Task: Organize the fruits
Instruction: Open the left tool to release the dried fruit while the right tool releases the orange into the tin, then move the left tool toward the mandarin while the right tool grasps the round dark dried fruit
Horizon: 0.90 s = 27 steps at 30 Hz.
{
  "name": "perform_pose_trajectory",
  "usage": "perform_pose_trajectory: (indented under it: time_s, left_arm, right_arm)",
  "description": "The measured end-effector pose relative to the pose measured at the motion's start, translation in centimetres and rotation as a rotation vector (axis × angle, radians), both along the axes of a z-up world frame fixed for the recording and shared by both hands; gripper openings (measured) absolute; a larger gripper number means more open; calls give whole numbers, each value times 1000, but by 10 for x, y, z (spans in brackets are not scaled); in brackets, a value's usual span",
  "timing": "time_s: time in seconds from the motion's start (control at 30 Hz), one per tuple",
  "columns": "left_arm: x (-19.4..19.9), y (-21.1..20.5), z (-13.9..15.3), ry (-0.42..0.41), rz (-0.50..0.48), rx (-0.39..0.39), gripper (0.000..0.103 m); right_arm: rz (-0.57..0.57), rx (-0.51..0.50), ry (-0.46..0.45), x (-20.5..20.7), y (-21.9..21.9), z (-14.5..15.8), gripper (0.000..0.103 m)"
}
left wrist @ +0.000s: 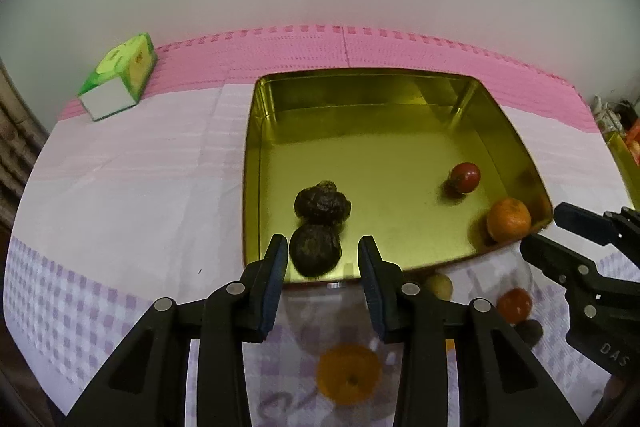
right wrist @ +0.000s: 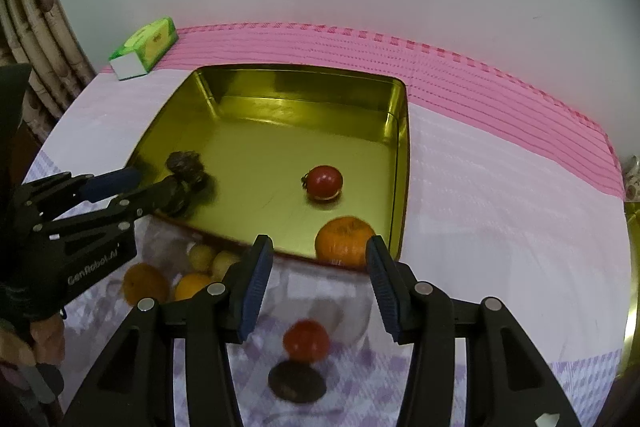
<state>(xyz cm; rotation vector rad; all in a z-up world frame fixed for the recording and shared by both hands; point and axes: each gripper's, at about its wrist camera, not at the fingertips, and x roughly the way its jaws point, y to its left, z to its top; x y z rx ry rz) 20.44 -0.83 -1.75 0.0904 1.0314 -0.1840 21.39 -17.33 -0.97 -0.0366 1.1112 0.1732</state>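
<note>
— Left wrist view: what did you have?
— My left claw (left wrist: 323,259) gaped empty over the gold tray's (left wrist: 256,131) near edge, two dark fruits (left wrist: 320,223) just ahead.
— And the right?
— My right claw (right wrist: 320,259) stood open too, an orange (right wrist: 344,241) in the tray's near right corner, a tomato (right wrist: 325,182) beyond.

Gold tray (right wrist: 402,163), tomato (right wrist: 325,182), orange (right wrist: 344,241)
</note>
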Motion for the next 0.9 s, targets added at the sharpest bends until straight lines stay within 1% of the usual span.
perform_pose_trajectory:
  time_s: [0.13, 0.27, 0.43, 0.53, 0.6, 0.7, 0.9]
  left_arm:
    - [-22, 7, 7, -3, 8, -3, 38]
    - [-49, 18, 7, -1, 15, -9, 38]
    - [-83, 26, -12, 39, 12, 17, 39]
    - [-95, 28, -23, 65, 17, 14, 38]
    - [-99, 27, -28, 80, 21, 7, 38]
    - [-102, 23, -34, 95, 18, 15, 38]
    - [-95, 21, -41, 107, 21, 1, 39]
  right_arm:
    - [-17, 16, -9, -25, -5, 8, 46]
    - [-26, 17, 5, -50, -11, 4, 46]
    - [-37, 18, 49, -86, -18, -13, 46]
    - [-41, 26, 72, -100, -22, -22, 46]
    - [-47, 32, 85, -107, -23, -27, 46]
    - [-46, 37, 97, -112, -23, -33, 46]
    - [-41, 43, 102, -109, -18, -37, 46]
